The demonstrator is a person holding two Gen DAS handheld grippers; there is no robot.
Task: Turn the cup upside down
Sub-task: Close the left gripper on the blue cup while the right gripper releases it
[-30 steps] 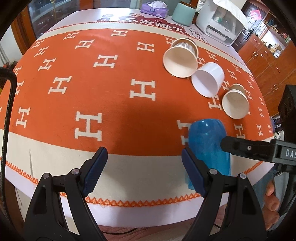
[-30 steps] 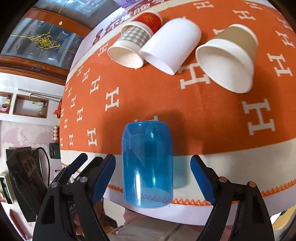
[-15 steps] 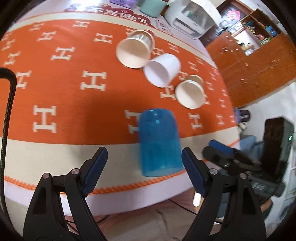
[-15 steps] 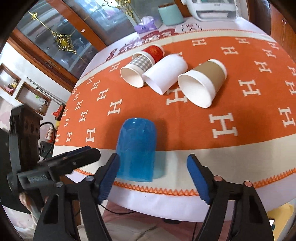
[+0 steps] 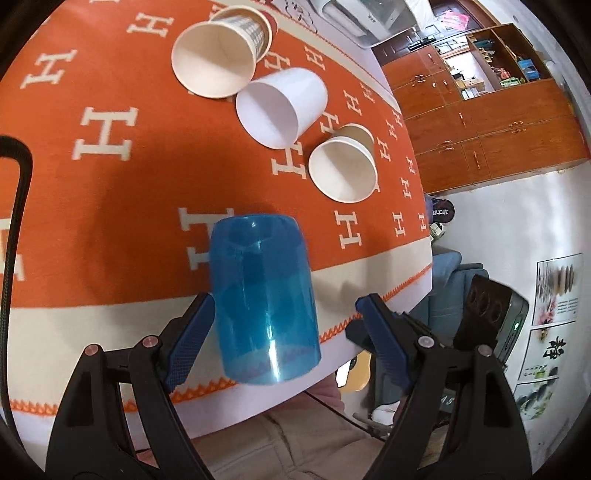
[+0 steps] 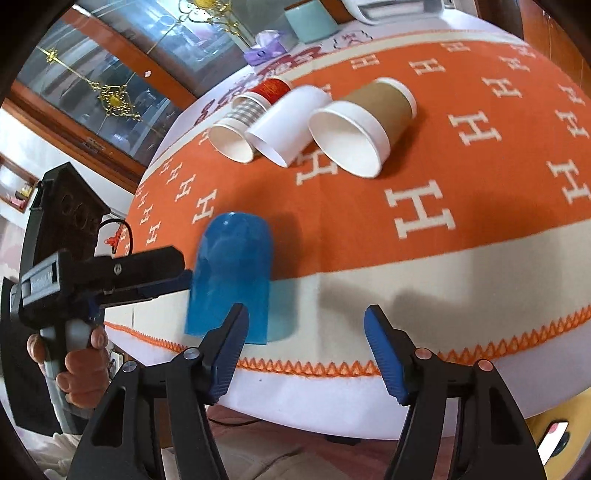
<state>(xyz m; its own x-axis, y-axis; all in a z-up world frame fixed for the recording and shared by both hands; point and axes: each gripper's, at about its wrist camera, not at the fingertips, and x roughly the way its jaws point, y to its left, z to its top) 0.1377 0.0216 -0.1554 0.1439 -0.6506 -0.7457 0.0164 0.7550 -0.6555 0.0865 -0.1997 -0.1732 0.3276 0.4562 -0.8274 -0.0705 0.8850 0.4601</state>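
A translucent blue cup (image 5: pixel 264 299) stands upside down near the table's front edge, also in the right wrist view (image 6: pixel 232 288). My left gripper (image 5: pixel 284 332) is open, its jaws on either side of the cup; its left finger sits close to the cup wall, the right finger apart. In the right wrist view the left gripper (image 6: pixel 173 280) reaches the cup from the left. My right gripper (image 6: pixel 304 349) is open and empty, just right of the cup.
Three paper cups lie on their sides further back on the orange cloth (image 5: pixel 110 192): a checked one (image 5: pixel 218 55), a white one (image 5: pixel 280 107), a brown one (image 5: pixel 343 166). A tissue box (image 6: pixel 264 48) and a teal container (image 6: pixel 312 18) stand at the far edge.
My left gripper has moved right and forward around the blue cup. My right gripper has pulled back and to the right, away from the cup.
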